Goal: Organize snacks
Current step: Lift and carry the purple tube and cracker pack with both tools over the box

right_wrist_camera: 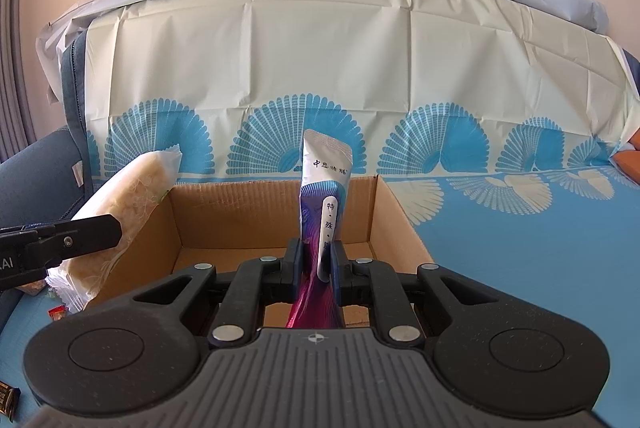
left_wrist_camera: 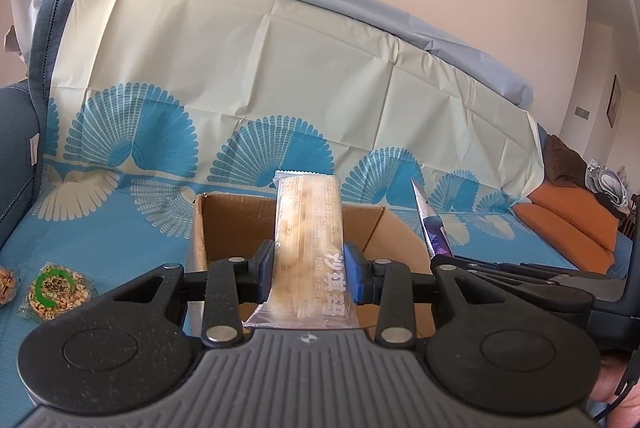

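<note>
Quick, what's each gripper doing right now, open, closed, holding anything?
Left gripper: closed on the clear snack bar.
Right gripper: closed on the purple and white sachet.

A blue fan-patterned sheet (left_wrist_camera: 120, 228) carries the cardboard box (right_wrist_camera: 276, 224) ahead of both tongs, round snack packs (left_wrist_camera: 56, 292) lying left.

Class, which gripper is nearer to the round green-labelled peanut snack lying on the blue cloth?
Left. The left gripper, holding a pale snack bar, is just right of the peanut snack; the right gripper is farther right, beyond the left one.
</note>
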`<control>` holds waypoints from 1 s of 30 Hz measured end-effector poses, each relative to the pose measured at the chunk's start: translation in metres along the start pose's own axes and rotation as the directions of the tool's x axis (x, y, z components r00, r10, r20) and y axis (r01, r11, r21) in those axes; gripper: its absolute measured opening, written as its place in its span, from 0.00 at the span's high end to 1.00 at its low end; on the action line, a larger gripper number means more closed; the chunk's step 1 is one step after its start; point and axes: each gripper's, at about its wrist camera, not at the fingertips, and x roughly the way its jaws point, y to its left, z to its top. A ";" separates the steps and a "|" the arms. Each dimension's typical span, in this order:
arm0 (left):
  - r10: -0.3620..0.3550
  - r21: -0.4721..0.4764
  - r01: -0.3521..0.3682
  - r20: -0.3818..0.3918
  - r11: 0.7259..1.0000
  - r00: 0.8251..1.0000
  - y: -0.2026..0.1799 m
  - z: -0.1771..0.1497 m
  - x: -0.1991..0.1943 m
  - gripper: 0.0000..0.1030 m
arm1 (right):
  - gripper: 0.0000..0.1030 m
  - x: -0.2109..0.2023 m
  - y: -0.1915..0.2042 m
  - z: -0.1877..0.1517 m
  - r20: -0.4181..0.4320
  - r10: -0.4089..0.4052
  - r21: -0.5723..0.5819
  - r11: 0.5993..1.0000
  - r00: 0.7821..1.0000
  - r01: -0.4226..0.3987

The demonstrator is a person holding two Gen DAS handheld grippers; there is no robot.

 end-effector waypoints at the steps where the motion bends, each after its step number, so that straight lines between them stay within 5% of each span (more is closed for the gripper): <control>1: -0.001 0.001 0.001 0.000 1.000 1.000 0.000 0.000 0.000 0.62 | 0.86 0.000 0.000 0.000 -0.001 0.000 0.000 1.000 1.000 0.000; 30: -0.023 0.006 0.023 -0.012 1.000 1.000 -0.004 -0.002 0.004 0.62 | 0.86 0.002 0.002 0.000 -0.004 0.001 -0.009 1.000 1.000 -0.001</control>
